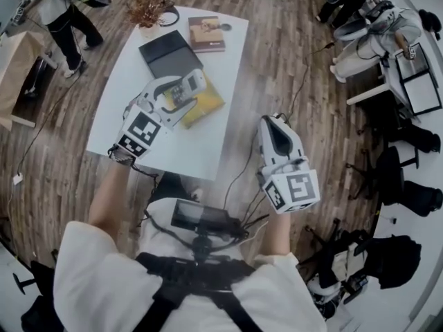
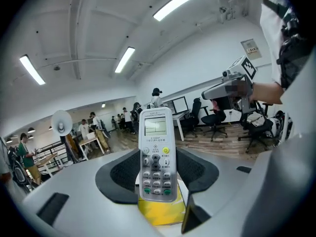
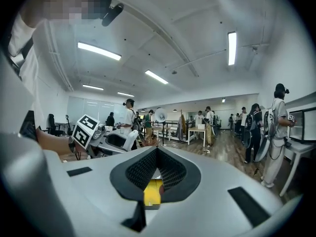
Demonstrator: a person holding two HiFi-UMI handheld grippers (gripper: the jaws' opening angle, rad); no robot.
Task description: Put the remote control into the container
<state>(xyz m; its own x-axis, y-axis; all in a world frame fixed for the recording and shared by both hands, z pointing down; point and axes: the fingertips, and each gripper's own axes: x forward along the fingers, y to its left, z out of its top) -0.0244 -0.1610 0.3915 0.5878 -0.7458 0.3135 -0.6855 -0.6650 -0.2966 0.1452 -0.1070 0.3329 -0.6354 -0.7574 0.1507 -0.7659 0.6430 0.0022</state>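
A white bench (image 1: 197, 154) stands before me on the wooden floor (image 1: 277, 61). A brown book (image 1: 206, 33) lies at its far end, and a yellow booklet (image 1: 206, 106) lies nearer me.

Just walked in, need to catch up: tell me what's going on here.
A person holds a claw in each hand. The left claw is shut on a white remote control, held up above the white table. The right claw is shut and empty, off the table's right side. The remote isn't in any container yet; a dark flat box lies farther back on the table.
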